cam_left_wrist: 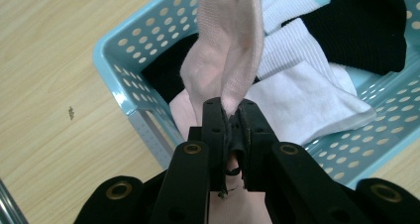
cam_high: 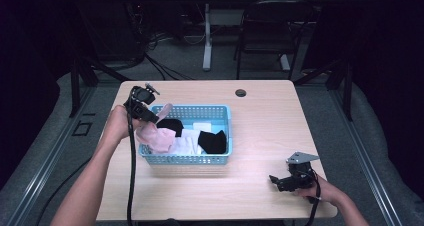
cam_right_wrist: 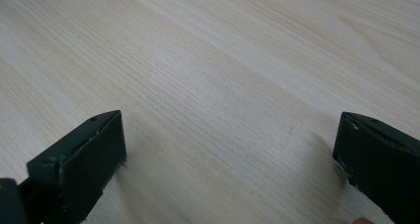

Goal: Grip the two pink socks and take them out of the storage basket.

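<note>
Pinching a pink sock tight, your left gripper hangs over the basket's left rim; your right gripper rests wide-jawed and empty on bare table.

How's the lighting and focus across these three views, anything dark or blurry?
High view: the table is lit, the surrounding room falls into near black. Left gripper view: the pink sock is sharp, the jaws soft. Right gripper view: wood grain crisp, both jaws blurred, faint shadows beneath them.

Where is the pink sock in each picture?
High view: the pink sock hangs over the blue basket's left end, pinched by the left tool.
Left gripper view: sock at top centre, rising from the shut jaws.
Right gripper view: bare table.
Shared landmark: the basket.
</note>
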Action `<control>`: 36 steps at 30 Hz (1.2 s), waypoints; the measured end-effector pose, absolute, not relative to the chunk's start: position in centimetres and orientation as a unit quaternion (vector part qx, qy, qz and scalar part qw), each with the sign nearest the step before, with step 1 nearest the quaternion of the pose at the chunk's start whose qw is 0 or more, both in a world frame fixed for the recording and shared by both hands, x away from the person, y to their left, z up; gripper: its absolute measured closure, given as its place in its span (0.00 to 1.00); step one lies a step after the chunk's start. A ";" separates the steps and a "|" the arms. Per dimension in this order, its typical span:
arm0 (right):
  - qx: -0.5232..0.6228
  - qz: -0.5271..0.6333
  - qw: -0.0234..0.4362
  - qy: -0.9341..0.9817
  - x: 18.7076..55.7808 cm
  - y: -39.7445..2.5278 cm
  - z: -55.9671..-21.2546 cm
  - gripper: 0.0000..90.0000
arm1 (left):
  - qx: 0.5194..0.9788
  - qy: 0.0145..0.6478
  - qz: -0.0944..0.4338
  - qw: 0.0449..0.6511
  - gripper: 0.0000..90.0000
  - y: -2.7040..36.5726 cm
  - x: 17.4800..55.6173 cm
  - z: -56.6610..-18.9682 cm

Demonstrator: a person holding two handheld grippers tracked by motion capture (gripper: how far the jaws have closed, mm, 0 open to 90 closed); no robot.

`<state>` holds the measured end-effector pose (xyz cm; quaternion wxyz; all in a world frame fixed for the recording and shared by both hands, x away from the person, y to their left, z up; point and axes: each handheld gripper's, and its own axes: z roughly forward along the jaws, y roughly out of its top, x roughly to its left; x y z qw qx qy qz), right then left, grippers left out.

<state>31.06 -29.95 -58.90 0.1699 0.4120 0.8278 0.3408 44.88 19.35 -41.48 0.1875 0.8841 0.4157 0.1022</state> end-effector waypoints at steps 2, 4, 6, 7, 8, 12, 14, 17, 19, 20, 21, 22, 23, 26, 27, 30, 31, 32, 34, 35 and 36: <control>0.412 0.340 0.169 0.828 31.1 -30.0 -58.9 0.00 | 0.883 0.417 0.104 0.189 0.92 19.6 44.7 -41.2; 0.412 0.341 0.170 0.828 31.1 -29.9 -58.9 0.00 | 0.883 0.417 0.106 0.189 0.92 19.9 44.5 -40.8; 0.412 0.339 0.170 0.828 31.1 -30.0 -58.9 0.00 | 0.882 0.417 0.109 0.190 0.92 20.2 44.3 -40.5; 0.412 0.340 0.171 0.828 31.1 -30.0 -58.9 0.00 | 0.882 0.417 0.109 0.190 0.92 20.2 44.3 -40.5; 0.412 0.341 0.170 0.828 31.1 -30.0 -58.9 0.00 | 0.880 0.419 0.112 0.195 0.92 20.5 44.0 -40.3; 0.412 0.341 0.170 0.828 31.1 -30.0 -58.9 0.00 | 0.878 0.421 0.116 0.198 0.92 21.2 43.6 -39.8; 0.412 0.339 0.171 0.828 31.1 -30.0 -58.9 0.00 | 0.874 0.424 0.120 0.203 0.92 21.7 43.3 -39.4; 0.411 0.339 0.171 0.829 31.1 -30.0 -58.9 0.00 | 0.870 0.429 0.124 0.208 0.92 22.4 43.1 -39.1; 0.412 0.339 0.171 0.828 31.1 -30.0 -58.9 0.00 | 0.867 0.434 0.126 0.210 0.92 23.0 43.0 -38.9; 0.412 0.339 0.171 0.828 31.1 -30.0 -58.9 0.00 | 0.864 0.438 0.129 0.210 0.92 23.7 42.8 -38.7; 0.411 0.338 0.171 0.829 31.1 -30.0 -58.9 0.00 | 0.863 0.440 0.130 0.210 0.92 24.0 42.6 -38.6; 0.412 0.339 0.171 0.828 31.1 -30.0 -58.9 0.00 | 0.862 0.442 0.131 0.209 0.92 24.3 42.5 -38.6; 0.411 0.338 0.170 0.829 31.1 -30.0 -58.9 0.00 | 0.861 0.444 0.132 0.209 0.92 24.6 42.4 -38.5; 0.411 0.338 0.171 0.829 31.1 -30.0 -58.9 0.00 | 0.858 0.450 0.136 0.206 0.92 25.7 42.0 -38.5; 0.411 0.340 0.171 0.828 31.1 -30.0 -58.9 0.00 | 0.858 0.452 0.136 0.204 0.92 26.1 41.8 -38.4; 0.411 0.339 0.170 0.829 31.1 -30.0 -58.9 0.00 | 0.852 0.463 0.136 0.202 0.92 27.2 41.5 -38.5; 0.411 0.338 0.171 0.829 31.1 -30.0 -58.9 0.00 | 0.851 0.465 0.136 0.201 0.92 27.6 41.4 -38.5; 0.411 0.339 0.171 0.829 31.1 -30.0 -58.9 0.00 | 0.850 0.468 0.136 0.199 0.92 28.0 41.2 -38.6; 0.411 0.338 0.171 0.829 31.1 -30.0 -58.9 0.00 | 0.848 0.474 0.134 0.197 0.92 28.6 41.1 -38.7; 0.411 0.339 0.171 0.829 31.1 -30.0 -58.9 0.00 | 0.847 0.476 0.134 0.196 0.92 28.9 41.0 -38.7; 0.411 0.339 0.171 0.829 31.1 -30.0 -58.9 0.00 | 0.847 0.476 0.134 0.196 0.92 28.9 41.0 -38.7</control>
